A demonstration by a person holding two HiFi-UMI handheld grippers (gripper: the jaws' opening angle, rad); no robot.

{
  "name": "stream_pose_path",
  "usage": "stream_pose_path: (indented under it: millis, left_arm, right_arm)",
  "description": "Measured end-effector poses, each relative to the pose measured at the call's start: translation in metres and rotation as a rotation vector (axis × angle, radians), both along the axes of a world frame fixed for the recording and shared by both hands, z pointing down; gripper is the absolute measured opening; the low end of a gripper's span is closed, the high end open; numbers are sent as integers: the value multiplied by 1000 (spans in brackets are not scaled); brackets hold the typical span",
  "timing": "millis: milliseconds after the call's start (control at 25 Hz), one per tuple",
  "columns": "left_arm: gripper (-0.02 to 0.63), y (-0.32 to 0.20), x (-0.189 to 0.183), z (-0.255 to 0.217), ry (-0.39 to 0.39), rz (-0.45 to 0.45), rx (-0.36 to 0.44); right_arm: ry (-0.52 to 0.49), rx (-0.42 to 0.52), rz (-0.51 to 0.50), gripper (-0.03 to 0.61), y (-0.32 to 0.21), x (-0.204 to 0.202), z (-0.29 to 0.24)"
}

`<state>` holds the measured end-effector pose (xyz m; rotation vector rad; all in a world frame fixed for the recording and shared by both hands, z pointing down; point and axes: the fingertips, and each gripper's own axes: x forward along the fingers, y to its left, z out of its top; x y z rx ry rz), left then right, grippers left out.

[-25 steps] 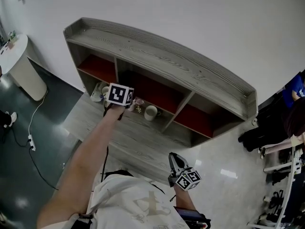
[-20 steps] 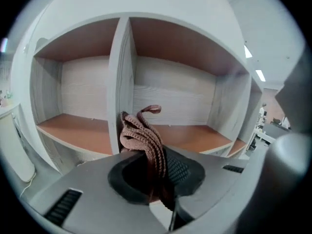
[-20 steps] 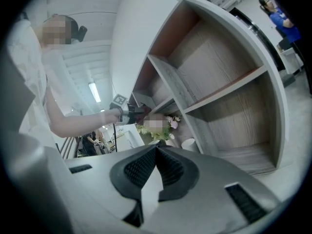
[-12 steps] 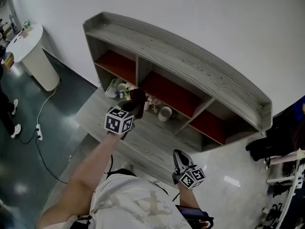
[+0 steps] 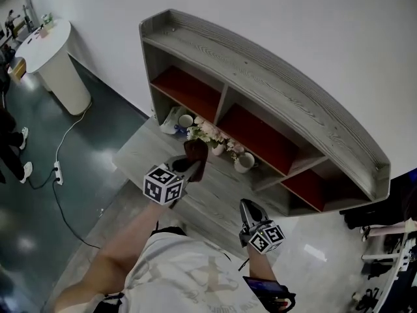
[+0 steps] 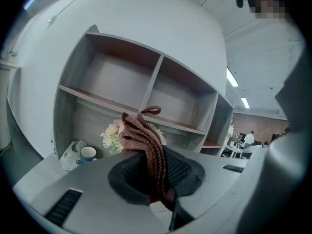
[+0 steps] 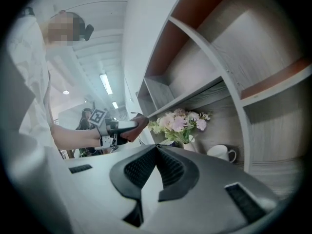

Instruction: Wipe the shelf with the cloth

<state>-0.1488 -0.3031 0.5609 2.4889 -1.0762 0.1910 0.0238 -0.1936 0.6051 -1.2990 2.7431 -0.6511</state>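
1. Nearest the body: right hand-held gripper (image 5: 250,207), jaws closed together on nothing, held low and well short of the shelf (image 5: 273,90).
2. Further out: left hand-held gripper (image 5: 190,167), clamped shut on the cloth (image 5: 196,150). A brown knitted strip, pinched partway along, standing up out of the jaw tips with its long axis roughly in line with the jaws and a small loop at the free end.
3. Plainly the nearer hand to the work: the left, tips over the shelf's bottom board (image 5: 146,154), cloth seemingly clear of that board.
4. Just ahead of the cloth: flowers (image 5: 207,134) standing on the board, a white mug (image 5: 244,163) off to the right of them, a cup (image 5: 186,120) off to the left.
5. Beyond and above: open compartments with red floors, straight ahead of the left jaws and higher than the tips.
6. Likely crux of the next move: carrying the cloth forward onto a shelf surface without brushing the flowers in between.
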Motion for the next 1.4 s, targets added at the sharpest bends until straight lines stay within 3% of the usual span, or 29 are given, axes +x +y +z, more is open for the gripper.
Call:
stream_pose_path:
  millis: [360, 680, 920, 1120, 1400]
  left_arm:
    - [66, -3, -53, 3, -12, 51, 36]
    - [66, -34, -83, -13, 31, 61, 78]
    - [67, -69, -66, -54, 15, 141, 121]
    - [67, -105, -44, -87, -58, 168, 169]
    - [67, -154, -5, -92, -150, 245, 91]
  right_arm:
    - [40, 36, 3, 5, -49, -52, -6]
    - [69, 56, 47, 5, -74, -69, -12]
    - [74, 57, 63, 5, -77, -77, -16]
    - [79, 59, 70, 5, -78, -79, -16]
    - [80, 66, 99, 5, -73, -70, -20]
